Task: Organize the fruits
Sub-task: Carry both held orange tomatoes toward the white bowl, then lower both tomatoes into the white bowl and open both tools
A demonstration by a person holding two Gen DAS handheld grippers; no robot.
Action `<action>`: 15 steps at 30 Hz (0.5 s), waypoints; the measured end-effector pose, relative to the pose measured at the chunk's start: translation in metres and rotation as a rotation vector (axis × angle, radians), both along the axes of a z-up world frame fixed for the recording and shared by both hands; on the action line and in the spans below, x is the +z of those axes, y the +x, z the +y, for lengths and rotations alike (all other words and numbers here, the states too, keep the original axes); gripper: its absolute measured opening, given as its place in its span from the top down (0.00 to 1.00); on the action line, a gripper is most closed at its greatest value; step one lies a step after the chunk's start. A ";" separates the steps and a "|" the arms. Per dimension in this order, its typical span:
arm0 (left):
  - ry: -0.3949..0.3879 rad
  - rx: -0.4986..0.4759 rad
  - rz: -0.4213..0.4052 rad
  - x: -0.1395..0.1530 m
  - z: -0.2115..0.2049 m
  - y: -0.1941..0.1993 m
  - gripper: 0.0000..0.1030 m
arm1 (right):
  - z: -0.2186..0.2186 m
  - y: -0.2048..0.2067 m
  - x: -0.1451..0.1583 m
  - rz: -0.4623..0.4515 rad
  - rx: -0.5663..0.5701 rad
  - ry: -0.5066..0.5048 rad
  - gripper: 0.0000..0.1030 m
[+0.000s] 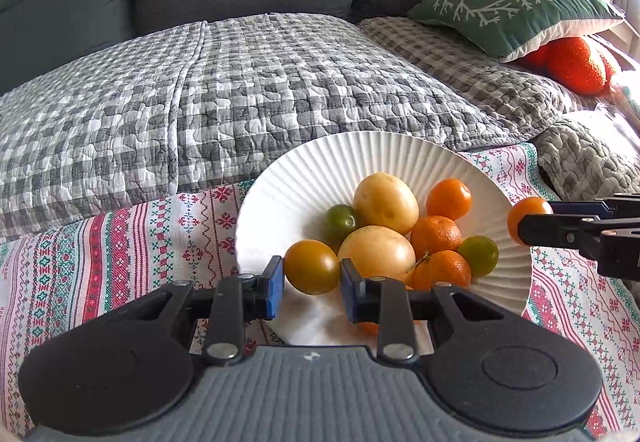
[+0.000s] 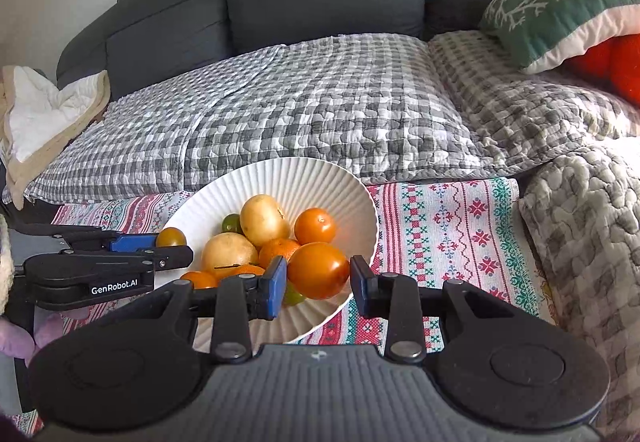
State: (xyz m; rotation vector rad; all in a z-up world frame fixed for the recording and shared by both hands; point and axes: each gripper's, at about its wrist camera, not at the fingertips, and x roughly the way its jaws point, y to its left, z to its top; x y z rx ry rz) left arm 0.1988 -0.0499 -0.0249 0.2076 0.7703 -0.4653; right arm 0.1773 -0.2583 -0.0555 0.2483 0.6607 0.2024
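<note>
The left gripper (image 1: 312,282) is clamped on a yellow-green tomato (image 1: 311,266), the right gripper (image 2: 319,284) on an orange tomato (image 2: 318,270), both above the ribbed white plate (image 1: 360,153). Smooth, soft-skinned and light, they probably want gentle pressure across the middle.

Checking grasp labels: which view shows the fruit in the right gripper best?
Right wrist view: the orange fruit sits close up between the right gripper pads, unobstructed. The left wrist view shows it small at the frame's right edge, partly hidden by a finger.
</note>
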 end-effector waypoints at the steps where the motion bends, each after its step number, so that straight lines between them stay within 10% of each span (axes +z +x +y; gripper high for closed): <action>1: -0.002 0.004 0.005 -0.001 0.001 0.001 0.76 | 0.001 0.003 -0.001 0.002 0.003 -0.011 0.70; 15: 0.007 -0.013 -0.016 -0.002 -0.003 -0.001 0.67 | 0.005 0.008 -0.005 0.030 0.001 -0.046 0.62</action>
